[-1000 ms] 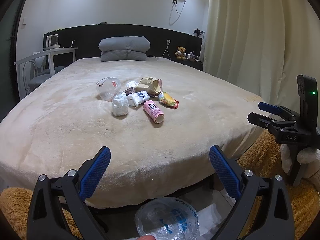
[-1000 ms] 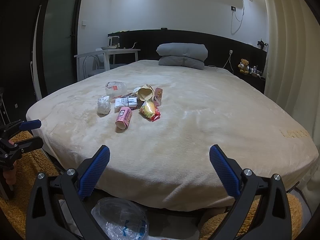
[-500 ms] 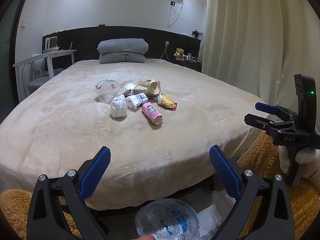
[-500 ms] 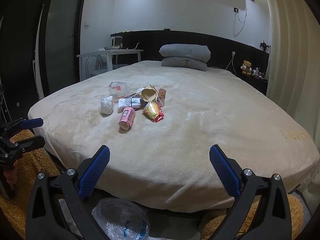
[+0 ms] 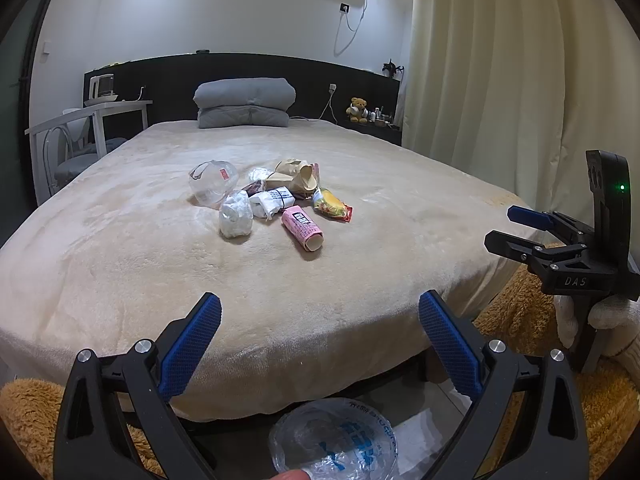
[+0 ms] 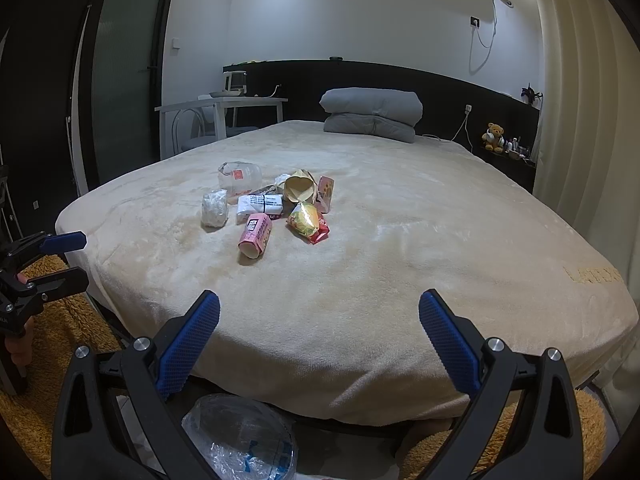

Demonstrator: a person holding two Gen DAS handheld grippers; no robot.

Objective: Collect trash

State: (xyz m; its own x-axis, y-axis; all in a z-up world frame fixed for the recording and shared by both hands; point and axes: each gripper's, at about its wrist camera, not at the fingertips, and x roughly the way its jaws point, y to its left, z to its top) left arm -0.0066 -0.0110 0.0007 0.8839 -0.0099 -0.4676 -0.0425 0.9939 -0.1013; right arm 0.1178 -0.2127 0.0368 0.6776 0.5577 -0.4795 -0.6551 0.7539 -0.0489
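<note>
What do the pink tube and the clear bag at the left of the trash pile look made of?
Pink tube: likely cardboard, matte printed wrap, with a tan open end showing a paper-like rim. Clear bag: thin plastic film, glossy, see-through and crumpled, with a red label.

Trash pile (image 5: 276, 200) sits mid-bed (image 5: 120, 264); left hand-held gripper (image 5: 320, 328) gapes before it.

Bare bed (image 5: 120, 264) cover lies between the near edge and the trash pile (image 5: 276, 200), with open cover on all sides of the pile. The folded quilt (image 5: 244, 104) sits well behind. A clear bag (image 5: 334, 446) lies on the floor below the bed's edge.
</note>
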